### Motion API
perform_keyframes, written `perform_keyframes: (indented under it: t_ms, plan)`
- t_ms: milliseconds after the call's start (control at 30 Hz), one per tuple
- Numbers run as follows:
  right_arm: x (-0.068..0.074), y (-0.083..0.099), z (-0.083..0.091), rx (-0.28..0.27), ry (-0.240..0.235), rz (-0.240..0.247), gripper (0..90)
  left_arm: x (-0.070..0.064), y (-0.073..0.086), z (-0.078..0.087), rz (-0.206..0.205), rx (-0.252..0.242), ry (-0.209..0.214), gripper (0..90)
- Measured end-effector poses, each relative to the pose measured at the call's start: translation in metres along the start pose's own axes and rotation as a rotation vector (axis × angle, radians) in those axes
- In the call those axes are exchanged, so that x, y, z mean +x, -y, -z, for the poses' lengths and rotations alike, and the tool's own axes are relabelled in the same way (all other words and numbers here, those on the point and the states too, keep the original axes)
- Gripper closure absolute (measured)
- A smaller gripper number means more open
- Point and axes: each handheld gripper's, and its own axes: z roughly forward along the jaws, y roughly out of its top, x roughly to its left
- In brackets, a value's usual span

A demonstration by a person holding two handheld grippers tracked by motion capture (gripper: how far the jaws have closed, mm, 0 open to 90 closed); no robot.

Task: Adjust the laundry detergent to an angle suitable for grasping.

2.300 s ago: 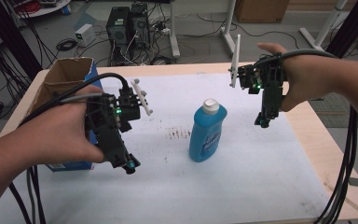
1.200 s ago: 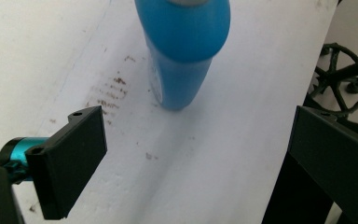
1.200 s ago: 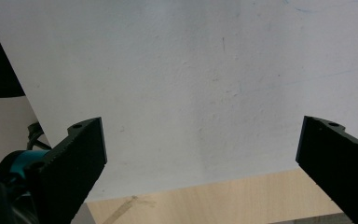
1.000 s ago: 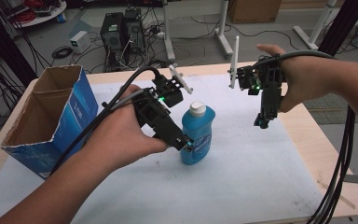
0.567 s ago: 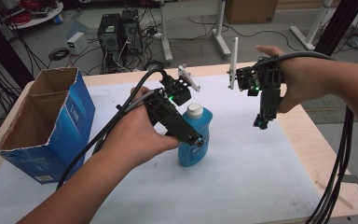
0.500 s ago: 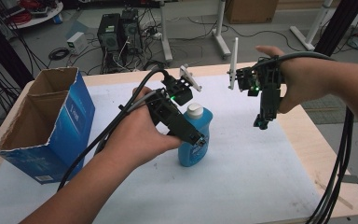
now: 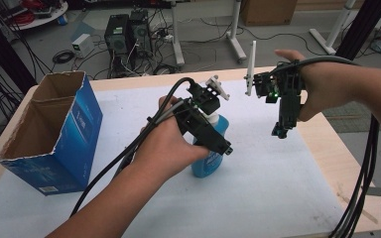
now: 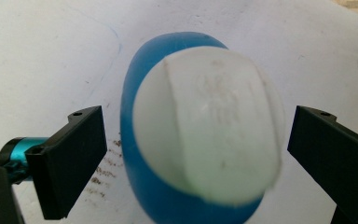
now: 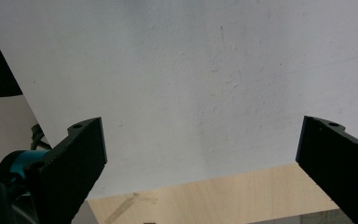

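Note:
A blue bottle (image 7: 207, 166) with a white cap stands upright near the middle of the white sheet. My left gripper (image 7: 222, 147) hangs over its top and hides the cap in the high view. In the left gripper view the white cap (image 8: 209, 126) and the blue body (image 8: 133, 98) sit between the two black jaws of my left gripper (image 8: 193, 122). The jaws are open, with a gap on each side of the cap. My right gripper (image 7: 280, 132) is held in the air to the bottle's right, pointing down. Its jaws (image 9: 200, 126) are open over bare sheet.
An open cardboard box (image 7: 54, 134) with blue sides stands at the table's left. The white sheet (image 7: 278, 188) covers most of the wooden table (image 7: 337, 163), whose edge runs along the right. Cables trail from both grippers.
My left gripper has swung from beside the box to the bottle and settled over its cap. The right gripper has stayed where it was.

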Motion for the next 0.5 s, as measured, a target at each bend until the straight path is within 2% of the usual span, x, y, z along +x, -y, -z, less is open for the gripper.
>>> perform_keyframes:
  t_ms: [133,167,233,300,467,500]
  plan:
    - [0.0,0.0,0.0,-0.001,0.0,0.004,0.7,0.0,-0.001,-0.006,0.004,0.011,-0.006,4.4]
    - [0.0,0.001,0.0,0.002,0.0,0.004,0.7,0.0,-0.001,-0.009,-0.004,0.019,-0.025,4.4]
    - [0.001,0.001,0.0,0.004,-0.001,-0.002,0.7,0.001,-0.001,-0.01,-0.001,0.016,-0.028,4.5]
    - [0.0,0.001,-0.001,0.004,0.0,0.003,0.7,0.001,-0.002,-0.011,0.0,0.011,-0.025,10.6]
    - [0.0,0.001,-0.002,0.005,-0.001,0.0,0.7,0.001,-0.002,-0.014,-0.011,0.017,-0.037,10.7]
    - [0.0,0.001,-0.002,0.004,-0.001,0.002,0.7,0.001,-0.002,-0.014,-0.003,0.008,-0.037,10.7]
